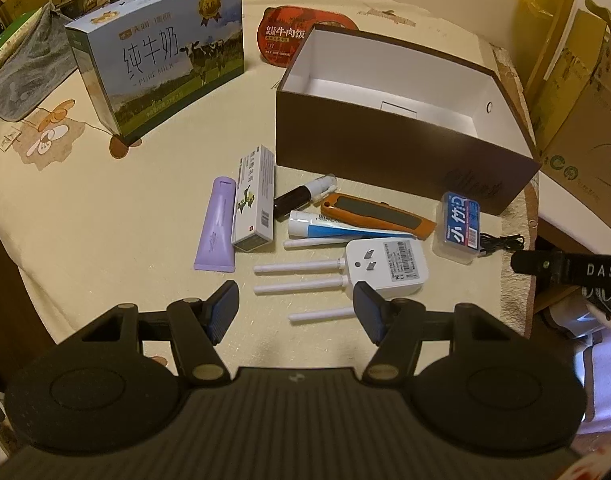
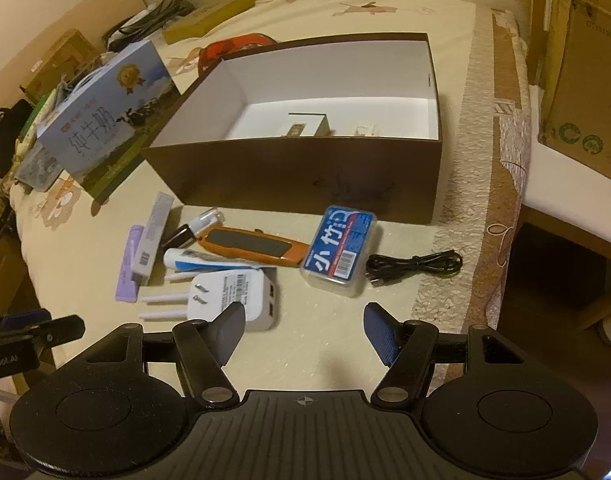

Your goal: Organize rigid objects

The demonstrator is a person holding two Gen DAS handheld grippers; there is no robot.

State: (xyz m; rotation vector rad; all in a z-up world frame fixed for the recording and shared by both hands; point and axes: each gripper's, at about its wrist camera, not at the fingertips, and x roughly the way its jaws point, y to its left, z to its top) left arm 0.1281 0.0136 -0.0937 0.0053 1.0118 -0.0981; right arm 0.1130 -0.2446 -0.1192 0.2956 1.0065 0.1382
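An open brown box (image 1: 385, 152) (image 2: 305, 176) with a white inside stands on the cream table. In front of it lie a purple tube (image 1: 217, 228), a white carton (image 1: 255, 200), a dark marker (image 1: 301, 196), an orange utility knife (image 1: 377, 216) (image 2: 253, 246), a toothpaste tube (image 1: 337, 230), a white plug adapter with white prongs (image 1: 385, 264) (image 2: 229, 292), a blue-labelled clear case (image 1: 459, 226) (image 2: 339, 250) and a black cable (image 2: 415, 264). My left gripper (image 1: 295, 308) is open, just before the adapter. My right gripper (image 2: 301, 328) is open, near the case.
A blue milk carton (image 1: 161, 52) (image 2: 105, 120) stands left of the box. A red food lid (image 1: 297, 34) lies behind it. Cardboard boxes (image 1: 577, 120) stand beyond the table's right edge (image 2: 489, 200). Clutter sits at the far left.
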